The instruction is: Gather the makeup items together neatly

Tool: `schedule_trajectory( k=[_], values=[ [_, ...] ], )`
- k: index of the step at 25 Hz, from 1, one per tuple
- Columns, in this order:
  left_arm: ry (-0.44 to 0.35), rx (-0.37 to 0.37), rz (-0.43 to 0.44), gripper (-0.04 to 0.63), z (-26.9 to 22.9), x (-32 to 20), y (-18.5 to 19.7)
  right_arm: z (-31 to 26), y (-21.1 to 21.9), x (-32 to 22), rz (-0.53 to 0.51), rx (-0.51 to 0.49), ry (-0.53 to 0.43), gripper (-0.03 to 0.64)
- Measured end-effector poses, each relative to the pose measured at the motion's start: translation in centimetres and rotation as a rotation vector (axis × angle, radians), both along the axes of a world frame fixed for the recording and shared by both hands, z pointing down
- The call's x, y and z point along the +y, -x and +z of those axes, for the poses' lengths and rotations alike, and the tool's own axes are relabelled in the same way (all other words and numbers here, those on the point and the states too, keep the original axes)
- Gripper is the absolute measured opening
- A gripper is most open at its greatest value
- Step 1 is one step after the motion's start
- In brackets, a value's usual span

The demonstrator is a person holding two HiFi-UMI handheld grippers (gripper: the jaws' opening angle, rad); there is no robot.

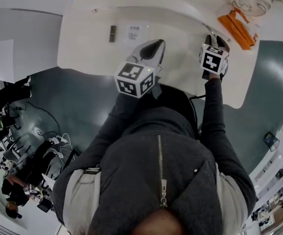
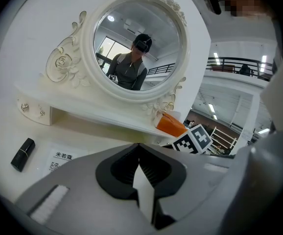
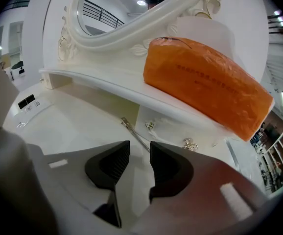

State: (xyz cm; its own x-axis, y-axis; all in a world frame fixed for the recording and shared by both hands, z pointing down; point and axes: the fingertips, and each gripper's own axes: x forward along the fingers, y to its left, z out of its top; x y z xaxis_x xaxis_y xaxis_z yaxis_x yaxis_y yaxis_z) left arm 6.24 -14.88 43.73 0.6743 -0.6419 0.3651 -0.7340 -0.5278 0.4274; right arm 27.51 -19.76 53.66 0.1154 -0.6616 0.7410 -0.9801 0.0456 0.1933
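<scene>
The right gripper (image 3: 139, 152) has its jaws apart. A thin metal stick (image 3: 134, 134) lies on the table (image 3: 78, 119) just past them. The left gripper (image 2: 138, 148) is closed and empty.

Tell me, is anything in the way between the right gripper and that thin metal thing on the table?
Nothing visible. The thin metal thing lies on bare tabletop just ahead of the right gripper, its fingers open and empty. The orange pouch sits higher, on the shelf.
</scene>
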Motion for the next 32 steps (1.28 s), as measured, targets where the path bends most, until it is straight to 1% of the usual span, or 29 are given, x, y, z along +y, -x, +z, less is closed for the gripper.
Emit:
schedule_trajectory(
  k=[4, 7, 12, 16, 18, 20, 22, 25, 26, 28, 32],
  values=[
    [0.008, 0.005, -0.001, 0.009, 0.2, -0.1, -0.1, 0.5, -0.4, -0.3, 0.034, -0.047, 0.034, 0.147],
    [0.016, 0.007, 0.0, 0.009, 0.4, -0.3, -0.2, 0.8, -0.8, -0.4, 0.048, -0.065, 0.079, 0.157],
    [0.028, 0.014, -0.001, 0.009, 0.7, -0.6, -0.3, 0.5, -0.9, -1.0, 0.027, -0.079, 0.14, 0.155],
    [0.038, 0.017, -0.006, 0.009, 1.0, -0.7, -0.1, 0.8, -0.9, -1.0, 0.03, -0.107, 0.197, 0.149],
    [0.042, 0.019, -0.011, 0.009, 1.1, -0.8, 0.0, 0.9, -0.9, -1.0, 0.038, -0.134, 0.234, 0.141],
    [0.045, 0.02, -0.019, 0.009, 1.2, -0.9, 0.3, 1.1, -0.7, -1.2, 0.048, -0.173, 0.284, 0.109],
    [0.047, 0.021, -0.03, 0.009, 1.2, -1.0, 0.7, 1.3, -0.5, -1.3, 0.046, -0.193, 0.333, 0.103],
    [0.048, 0.026, -0.045, 0.009, 1.3, -1.2, 1.1, 1.3, -0.1, -1.4, 0.031, -0.21, 0.365, 0.077],
    [0.048, 0.027, -0.048, 0.009, 1.4, -1.2, 1.2, 1.4, 0.1, -1.4, 0.02, -0.207, 0.366, 0.066],
    [0.045, 0.031, -0.054, 0.009, 1.3, -1.2, 1.5, 1.4, 0.5, -1.4, -0.007, -0.178, 0.372, 0.023],
    [0.041, 0.04, -0.066, 0.009, 1.0, -1.0, 2.0, 1.2, 0.9, -1.3, -0.059, -0.05, 0.364, 0.012]
  ],
)
